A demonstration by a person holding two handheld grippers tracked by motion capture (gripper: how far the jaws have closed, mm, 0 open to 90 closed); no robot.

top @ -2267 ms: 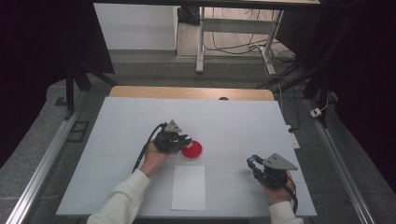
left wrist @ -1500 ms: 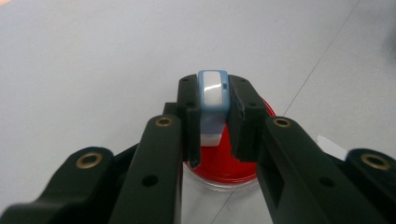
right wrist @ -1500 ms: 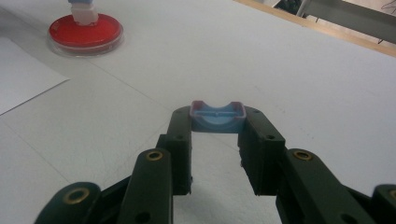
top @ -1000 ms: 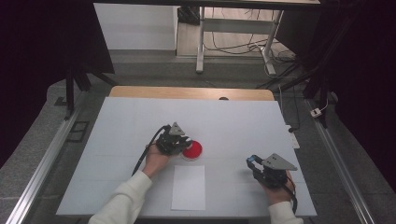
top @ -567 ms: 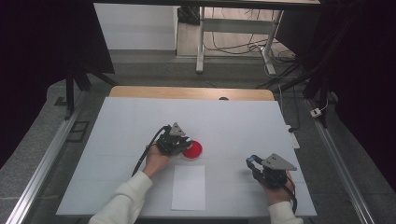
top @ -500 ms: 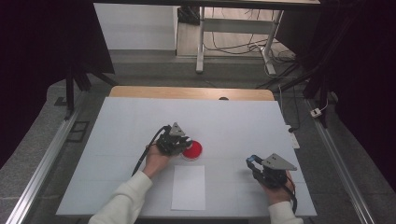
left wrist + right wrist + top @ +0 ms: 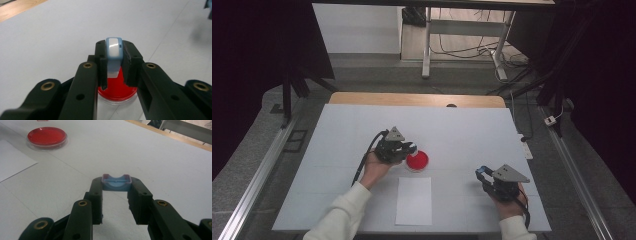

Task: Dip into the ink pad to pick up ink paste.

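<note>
A red petri dish (image 7: 417, 160) lies on the white table (image 7: 462, 130) near its middle. My left gripper (image 7: 410, 148) hovers at the dish's left rim. In the left gripper view it (image 7: 114, 53) is shut on a small light-blue and white piece (image 7: 114, 48), with the red dish (image 7: 117, 88) right below the jaws. My right gripper (image 7: 482, 173) rests at the front right. In the right gripper view it (image 7: 116, 183) is shut on a blue cap-like piece (image 7: 116, 182), well away from the dish (image 7: 47, 136).
A white sheet of paper (image 7: 414, 200) lies flat just in front of the dish, between my two hands; its corner (image 7: 12, 162) lies left of the right jaws. A wooden strip (image 7: 417, 99) runs along the table's far edge. Metal rails flank the table.
Both hands stay almost where they were. The left gripper only wobbles slightly beside the dish, holding the same piece.
</note>
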